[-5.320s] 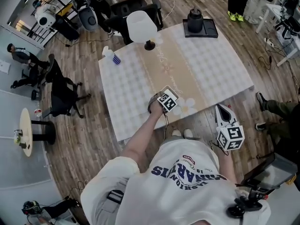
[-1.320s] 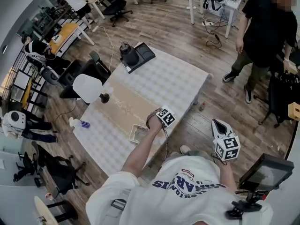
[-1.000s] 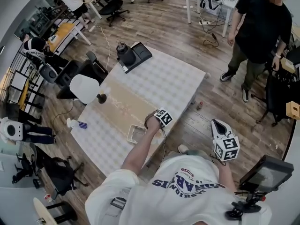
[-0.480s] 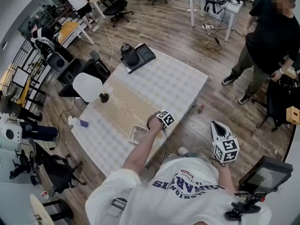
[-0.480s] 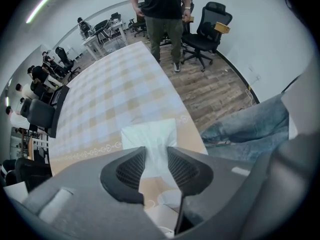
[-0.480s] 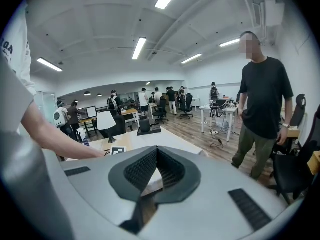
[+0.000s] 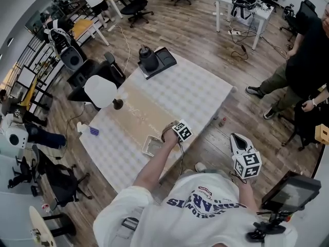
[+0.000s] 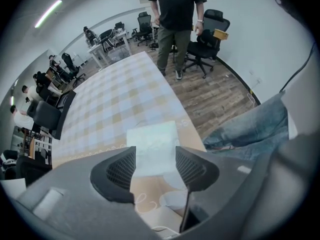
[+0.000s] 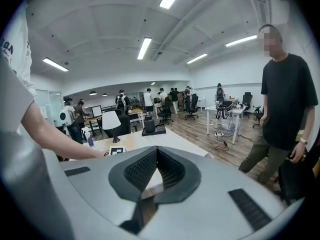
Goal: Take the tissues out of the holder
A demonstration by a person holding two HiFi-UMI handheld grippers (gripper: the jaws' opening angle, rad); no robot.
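My left gripper (image 7: 180, 131) hangs over the table's near edge and points steeply down. In the left gripper view its jaws (image 8: 155, 155) stand apart and have just been opening. A pale folded tissue pack (image 8: 151, 135) lies flat on the tan cloth strip between and beyond the pads, which do not press on it. A shallow whitish holder (image 7: 152, 145) sits on the table just left of that hand. My right gripper (image 7: 243, 157) is held off the table, above the wooden floor; its jaws (image 9: 156, 152) meet at the tips with nothing between them.
On the checkered table (image 7: 195, 89) stand a white lamp (image 7: 101, 91), a black kettle on a black tray (image 7: 153, 60) and a spray bottle (image 7: 88, 130). A person in black (image 7: 308, 60) stands to the right. A small bottle (image 7: 222, 121) lies on the floor.
My left hand stays at the table's near edge beside the holder, and my right gripper stays off the table. The person in black has moved toward the picture's right edge.
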